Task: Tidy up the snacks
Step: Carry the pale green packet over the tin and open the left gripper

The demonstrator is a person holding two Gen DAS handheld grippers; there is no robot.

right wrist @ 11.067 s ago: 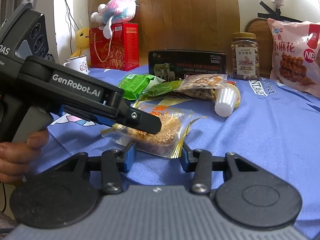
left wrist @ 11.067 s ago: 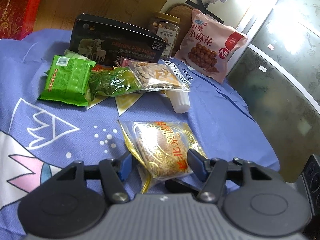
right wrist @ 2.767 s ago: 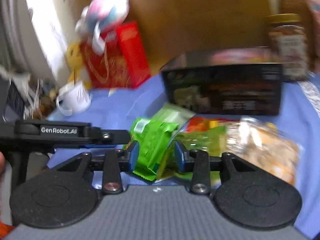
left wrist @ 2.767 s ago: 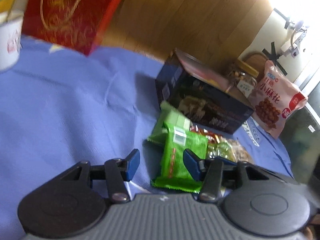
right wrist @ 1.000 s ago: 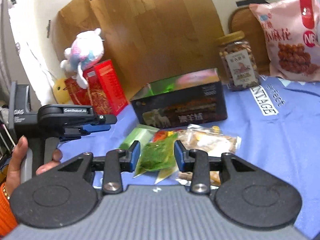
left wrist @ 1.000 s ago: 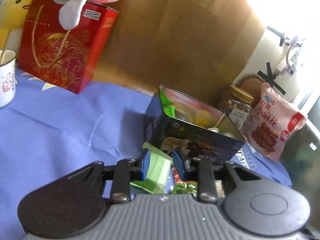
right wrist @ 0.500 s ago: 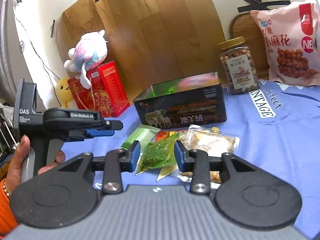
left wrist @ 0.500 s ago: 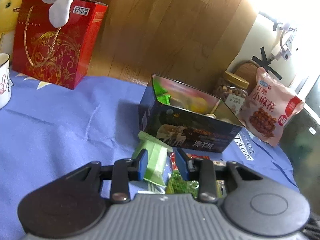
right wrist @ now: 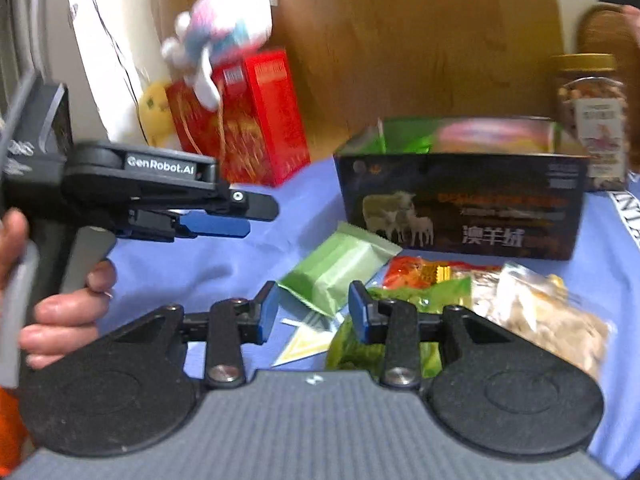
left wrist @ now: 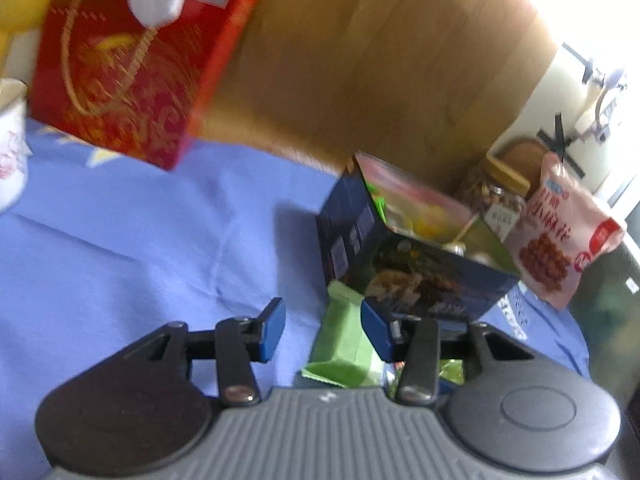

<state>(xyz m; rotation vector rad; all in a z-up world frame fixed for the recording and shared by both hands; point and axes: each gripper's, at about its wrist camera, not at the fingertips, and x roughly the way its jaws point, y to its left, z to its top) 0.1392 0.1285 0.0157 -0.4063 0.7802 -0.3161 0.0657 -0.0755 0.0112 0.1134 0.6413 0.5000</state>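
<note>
Left gripper: jaws apart, nothing between them, hovering over the blue cloth. Its right finger sits in front of the near corner of the dark box. Seen from the right wrist, it is held level at left by a hand, clear of the snacks.

Right gripper: jaws apart, empty, low over the cloth, pointing at the pale green pack.

Green pack lies flat just near-left of the box, touching or almost touching its wall (blur, cannot tell). To its right: leaf-green bag, red-orange packet, clear nut bag, overlapping.

Box is open on top, packets inside. Nut jar beyond the box, red gift box far left
</note>
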